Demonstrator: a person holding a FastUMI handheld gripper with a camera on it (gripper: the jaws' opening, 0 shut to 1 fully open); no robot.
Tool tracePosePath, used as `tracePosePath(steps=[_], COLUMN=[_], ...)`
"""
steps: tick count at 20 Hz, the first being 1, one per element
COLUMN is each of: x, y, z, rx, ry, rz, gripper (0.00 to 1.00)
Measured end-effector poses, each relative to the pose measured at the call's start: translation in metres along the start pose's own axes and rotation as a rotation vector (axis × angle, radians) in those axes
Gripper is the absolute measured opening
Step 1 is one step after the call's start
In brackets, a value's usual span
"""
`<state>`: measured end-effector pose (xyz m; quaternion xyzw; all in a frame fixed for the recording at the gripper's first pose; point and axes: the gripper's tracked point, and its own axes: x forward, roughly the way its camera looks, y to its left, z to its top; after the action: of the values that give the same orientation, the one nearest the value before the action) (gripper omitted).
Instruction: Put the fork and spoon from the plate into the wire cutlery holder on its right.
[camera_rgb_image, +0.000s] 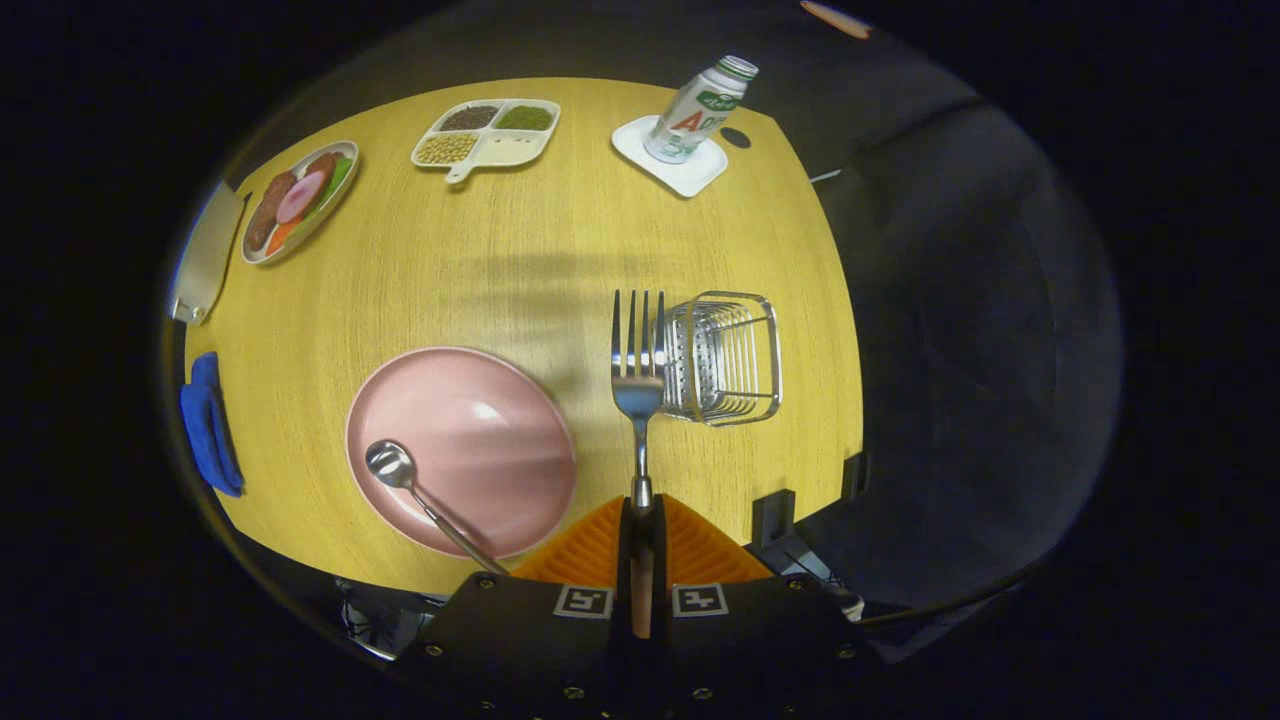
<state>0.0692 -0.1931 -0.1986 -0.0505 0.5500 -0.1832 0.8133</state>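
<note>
Both fingers (600, 545) pinch fork (638, 360) handle.

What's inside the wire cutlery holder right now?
Nothing visible inside the wire cutlery holder. The fork, clamped in the tool, crosses in front of its left side and hides a strip there. The spoon lies on the pink plate.
</note>
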Motion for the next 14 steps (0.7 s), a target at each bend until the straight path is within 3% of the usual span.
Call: tracePosePath(steps=[6,14], x=[0.023,0.056], y=[-0.046,-0.05], z=[0.014,0.007], rx=[0.049,0.023], ry=[0.077,0.187], rz=[-0.006,0.042], gripper=[0.07,0.07])
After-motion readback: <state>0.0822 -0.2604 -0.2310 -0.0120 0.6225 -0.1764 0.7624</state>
